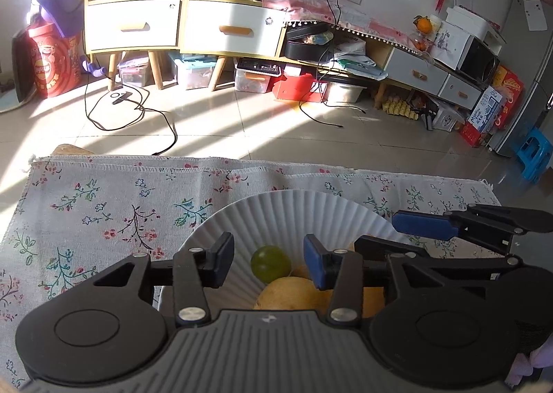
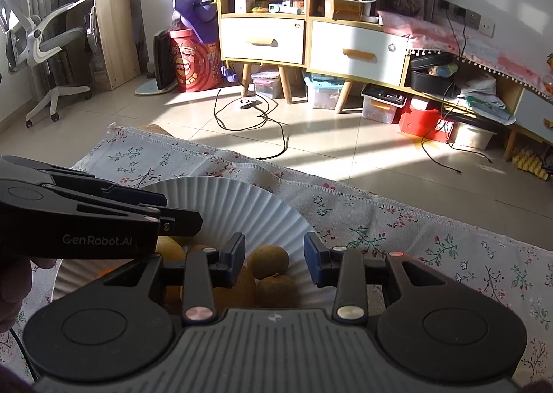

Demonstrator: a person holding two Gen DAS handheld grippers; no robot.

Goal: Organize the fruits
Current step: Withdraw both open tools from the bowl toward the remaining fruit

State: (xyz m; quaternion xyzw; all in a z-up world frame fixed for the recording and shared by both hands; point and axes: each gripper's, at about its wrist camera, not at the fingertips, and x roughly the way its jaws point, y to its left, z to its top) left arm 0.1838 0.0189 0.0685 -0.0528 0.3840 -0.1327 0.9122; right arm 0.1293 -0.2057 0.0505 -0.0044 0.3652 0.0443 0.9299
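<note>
Hovering over the white paper plate (image 1: 262, 213), the left gripper (image 1: 266, 263) and right gripper (image 2: 274, 260) both stand with jaws apart and nothing held; below them a green fruit (image 1: 270, 263), a yellow fruit (image 1: 287, 292) and brown fruits (image 2: 268, 260) already lie together, so gathering looks largely done. Beyond the plate spreads a floral cloth (image 1: 114, 206), no loose fruit showing on it; further off, sunlit floor tiles (image 1: 224, 130) and cluttered drawer cabinets (image 1: 179, 23).

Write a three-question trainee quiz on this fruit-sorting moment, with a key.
1. True or false: the left gripper is clamped on the green fruit.
2. What holds the fruit: A a wire basket, B a white paper plate, C a glass bowl?
3. What covers the table?

Key:
1. False; its jaws stand open over the fruit.
2. B.
3. A floral cloth.
</note>
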